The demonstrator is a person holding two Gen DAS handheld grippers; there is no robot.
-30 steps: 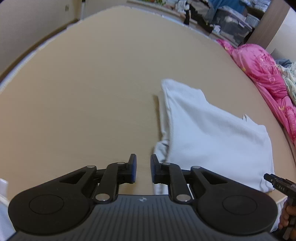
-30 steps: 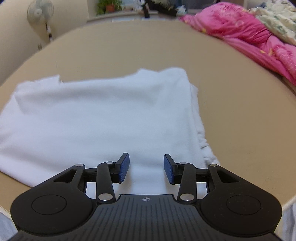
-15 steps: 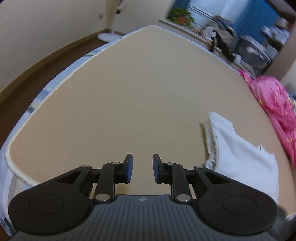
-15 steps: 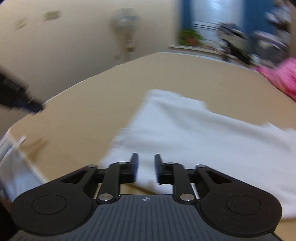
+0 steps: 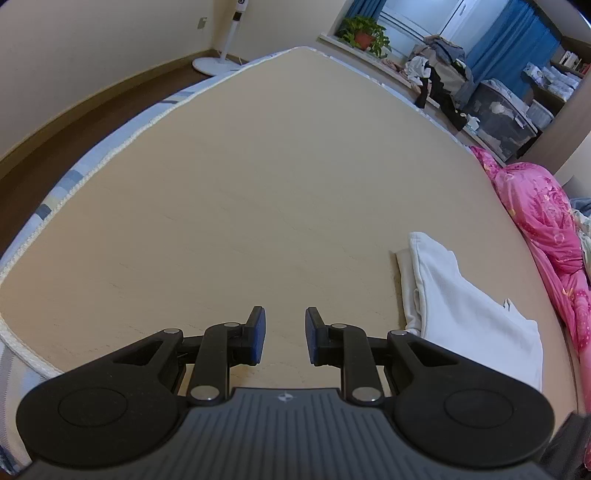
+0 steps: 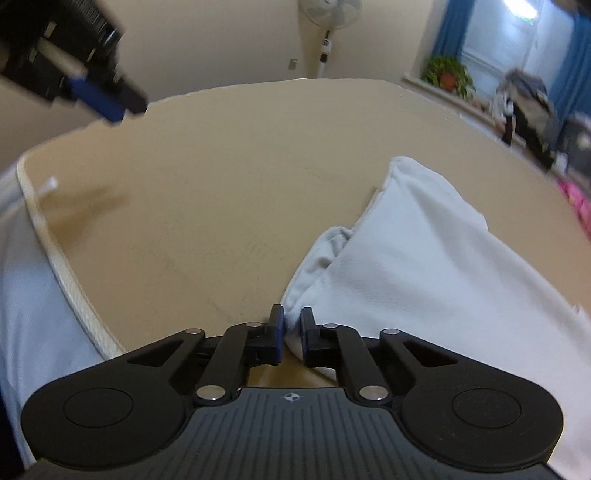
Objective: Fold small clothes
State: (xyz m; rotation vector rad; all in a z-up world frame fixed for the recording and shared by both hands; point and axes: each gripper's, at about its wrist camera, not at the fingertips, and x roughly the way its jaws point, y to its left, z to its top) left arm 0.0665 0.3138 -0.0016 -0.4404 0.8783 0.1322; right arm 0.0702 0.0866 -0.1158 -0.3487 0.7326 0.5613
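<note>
The white garment [image 6: 424, 258] lies half-folded on the tan mat [image 6: 221, 177], toward its right side and near the front edge, with a bunched sleeve poking out along its left border; and there's the grab: the right gripper [image 6: 292, 334] has come in on the garment's near left corner, jaws pinched almost together with a tuck of white cloth caught between the blue pads [image 6: 279, 332]; a second ago those jaws stood well apart over the middle of the cloth, so this is a fresh hold on the corner, and I'd judge it the start of the next fold, that edge likely to be carried across the body.

Out on the other side, the left gripper [image 5: 283, 334] hangs above bare mat, jaws partly open, nothing between them; the garment sits off to its right, well clear of its fingers [image 5: 258, 332]; a second ago that same view had the cloth just ahead of the fingertips, so this hand has swung away left and now faces the far corner of the mat.

Beyond, a pink quilt [image 5: 543, 221] lines the right edge; a standing fan [image 6: 325, 22] against the wall.
</note>
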